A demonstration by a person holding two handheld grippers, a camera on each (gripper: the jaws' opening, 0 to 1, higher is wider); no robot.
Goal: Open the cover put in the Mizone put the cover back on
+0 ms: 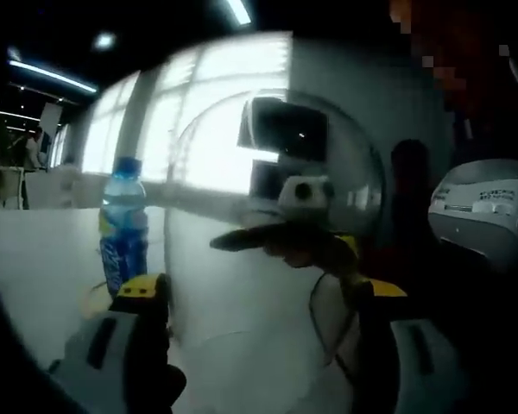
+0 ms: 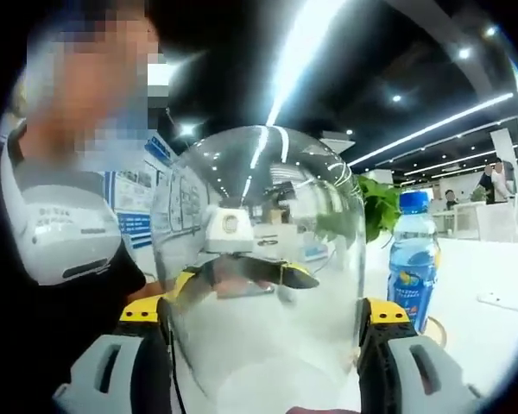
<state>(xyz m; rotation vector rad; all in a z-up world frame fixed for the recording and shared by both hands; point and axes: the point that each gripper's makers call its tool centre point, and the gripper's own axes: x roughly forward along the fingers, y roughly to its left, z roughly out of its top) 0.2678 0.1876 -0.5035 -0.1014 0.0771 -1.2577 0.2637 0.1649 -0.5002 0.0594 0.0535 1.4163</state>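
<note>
Mizone bottle (image 1: pixel 123 226): it stands upright on the white counter (image 1: pixel 34 267), blue cap on, label facing you. In the right gripper view it is the bottle (image 2: pixel 413 259) just beyond the cover's edge, apart from it.

Cover (image 2: pixel 259 259): a clear dome, lifted off the counter and held between both tongs. In the left gripper view the cover (image 1: pixel 276 216) sits to one side of the bottle, not over it.

Left tongs (image 1: pixel 263 297): spread wide; your yellow-tipped jaws sit on either side of the dome's rim. Whether they press on it, you cannot tell.

Right tongs (image 2: pixel 263 315): spread wide across the dome, one jaw at each side. Contact appears likely but is not clear.

Step in hand (judgement): cover is open; bottle is not yet placed beneath it.

Risk, slip: the dome is smooth and curved; uneven pressure from your two tongs could let it rotate or drop.

Risk, topple: the bottle is tall and narrow; swinging the dome's rim into it would likely knock it over.

Risk, vision: reflections in the clear wall hide its edge; judge clearance with care.
</note>
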